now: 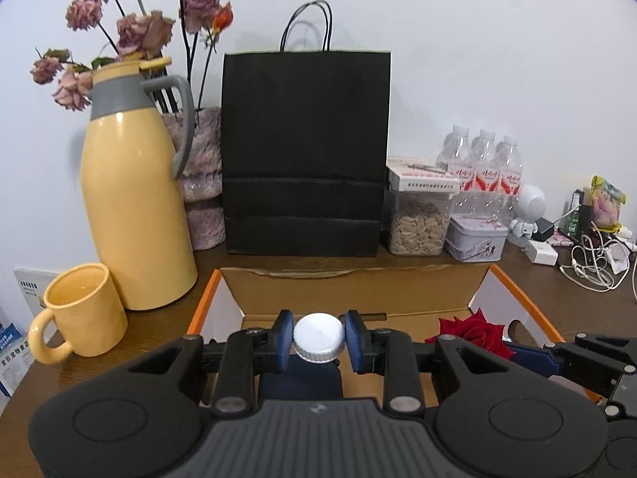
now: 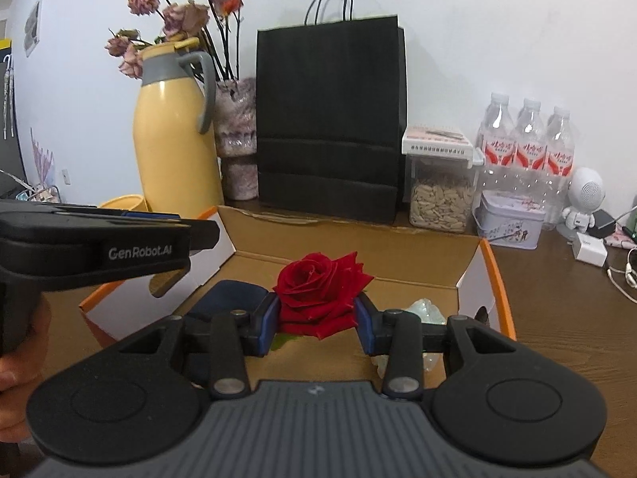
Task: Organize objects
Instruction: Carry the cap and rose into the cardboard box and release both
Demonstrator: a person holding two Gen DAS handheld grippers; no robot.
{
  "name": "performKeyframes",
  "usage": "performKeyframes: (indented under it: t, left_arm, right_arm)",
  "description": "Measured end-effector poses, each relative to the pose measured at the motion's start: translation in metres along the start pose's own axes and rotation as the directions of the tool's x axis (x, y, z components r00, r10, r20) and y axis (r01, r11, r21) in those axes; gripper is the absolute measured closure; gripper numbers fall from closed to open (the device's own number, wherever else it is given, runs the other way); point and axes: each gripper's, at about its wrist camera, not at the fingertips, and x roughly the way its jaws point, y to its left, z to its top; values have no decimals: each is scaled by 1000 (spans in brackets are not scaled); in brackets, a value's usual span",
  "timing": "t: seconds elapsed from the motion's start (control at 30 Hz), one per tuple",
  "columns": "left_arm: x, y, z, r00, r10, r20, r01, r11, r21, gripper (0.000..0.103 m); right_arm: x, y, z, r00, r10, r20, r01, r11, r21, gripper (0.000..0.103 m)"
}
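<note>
Here, left gripper (image 1: 318, 340) clamped on white bottle cap (image 1: 318, 336), right gripper (image 2: 316, 314) clamped on red rose (image 2: 320, 292), lower centre of each frame, probably for placing into open cardboard box (image 2: 438, 255).

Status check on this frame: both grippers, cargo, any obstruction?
Left gripper shut on white-capped bottle. Right gripper shut on red rose. Both over open cardboard box; nothing blocking.
</note>
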Motion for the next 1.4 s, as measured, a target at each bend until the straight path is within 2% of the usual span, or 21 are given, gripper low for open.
performKeyframes:
  t: [0.13,0.43,0.47,0.5,0.53,0.57,0.6,0.63,0.67,1.4]
  left_arm:
    - [15,3,-3,999,16,-34,-16,1000,11,77]
    - [23,4,-6,998,26,-54,-25,999,28,76]
    - [23,4,-6,998,29,-55,-28,999,29,72]
    - [23,4,-6,998,36,-60,-34,999,29,51]
    - [24,4,-5,997,40,-64,-39,999,26,35]
    - [25,5,-5,997,45,-67,-44,999,21,4]
    - [25,6,-5,997,54,-62,-53,998,15,1]
    - [25,7,-5,996,64,-55,-64,998,11,1]
    - [25,8,-5,996,68,-56,-67,998,9,1]
    - [21,6,-5,997,61,-51,-60,998,12,1]
  right_arm:
    - [9,-2,-3,1000,0,-26,0,1000,4,62]
    - [16,-9,-6,998,-16,-63,17,1000,18,61]
    - [16,-9,-6,998,-19,-66,20,1000,16,58]
    - [16,-8,-6,998,-23,-67,24,1000,14,55]
    - [16,-8,-5,997,-30,-68,31,999,12,42]
    - [16,-8,-5,997,-36,-68,37,999,10,22]
    - [16,-8,-5,997,-43,-67,44,999,10,14]
    - [15,-8,-5,997,-50,-66,50,999,8,2]
    - [14,-8,-4,997,-54,-61,55,998,6,0]
    - [15,-11,-4,995,-74,-67,75,997,14,0]
